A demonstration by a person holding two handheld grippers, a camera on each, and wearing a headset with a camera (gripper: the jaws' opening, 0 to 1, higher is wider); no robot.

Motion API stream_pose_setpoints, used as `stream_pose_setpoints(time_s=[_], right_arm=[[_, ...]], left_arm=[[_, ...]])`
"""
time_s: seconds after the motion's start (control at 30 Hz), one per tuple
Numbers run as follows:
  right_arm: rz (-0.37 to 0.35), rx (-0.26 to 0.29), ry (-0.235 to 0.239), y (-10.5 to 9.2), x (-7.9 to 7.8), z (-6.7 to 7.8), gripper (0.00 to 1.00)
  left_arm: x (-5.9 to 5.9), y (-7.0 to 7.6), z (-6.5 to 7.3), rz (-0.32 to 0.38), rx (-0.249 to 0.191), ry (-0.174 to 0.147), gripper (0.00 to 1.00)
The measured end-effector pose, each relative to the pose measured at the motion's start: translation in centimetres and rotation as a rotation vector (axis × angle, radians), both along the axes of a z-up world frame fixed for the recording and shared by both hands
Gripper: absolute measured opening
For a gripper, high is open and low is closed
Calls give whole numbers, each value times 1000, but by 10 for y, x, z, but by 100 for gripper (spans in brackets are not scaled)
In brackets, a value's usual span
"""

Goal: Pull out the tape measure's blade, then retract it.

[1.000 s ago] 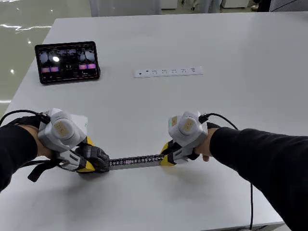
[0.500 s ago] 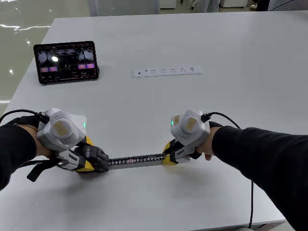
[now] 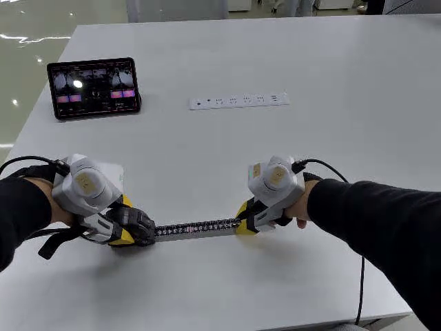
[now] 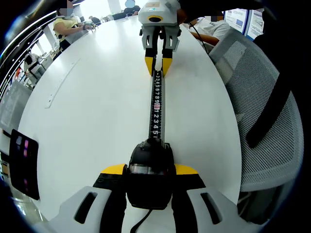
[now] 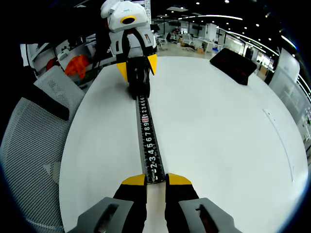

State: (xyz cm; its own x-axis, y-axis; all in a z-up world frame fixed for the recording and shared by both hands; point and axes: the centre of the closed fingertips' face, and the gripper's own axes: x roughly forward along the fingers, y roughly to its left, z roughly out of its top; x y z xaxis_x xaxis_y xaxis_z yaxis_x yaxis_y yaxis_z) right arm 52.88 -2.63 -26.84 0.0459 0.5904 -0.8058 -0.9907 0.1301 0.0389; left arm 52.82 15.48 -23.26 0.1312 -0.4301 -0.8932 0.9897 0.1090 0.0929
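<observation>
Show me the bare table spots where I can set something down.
Crowded: the near edge, where left gripper, tape measure, blade and right gripper line up. Free: the band between them and the power strip, the gap between strip and tablet, and the stretch right of the strip.

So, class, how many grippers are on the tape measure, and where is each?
2. The left gripper clamps the tape measure case at the table's near left. The right gripper pinches the blade's tip further right. None seems hidden.

Fingers [image 5: 133,180] of the right gripper [image 5: 156,179] hide the tip of the blade [image 5: 147,141].
</observation>
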Motion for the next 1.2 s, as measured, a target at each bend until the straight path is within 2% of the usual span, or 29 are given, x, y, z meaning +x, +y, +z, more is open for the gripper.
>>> stream_pose_setpoints(time_s=[1.2], right_arm=[[-25, -9, 20, -20, -1, 0, 10]], left_arm=[[0, 0, 0, 0, 3, -2, 30]])
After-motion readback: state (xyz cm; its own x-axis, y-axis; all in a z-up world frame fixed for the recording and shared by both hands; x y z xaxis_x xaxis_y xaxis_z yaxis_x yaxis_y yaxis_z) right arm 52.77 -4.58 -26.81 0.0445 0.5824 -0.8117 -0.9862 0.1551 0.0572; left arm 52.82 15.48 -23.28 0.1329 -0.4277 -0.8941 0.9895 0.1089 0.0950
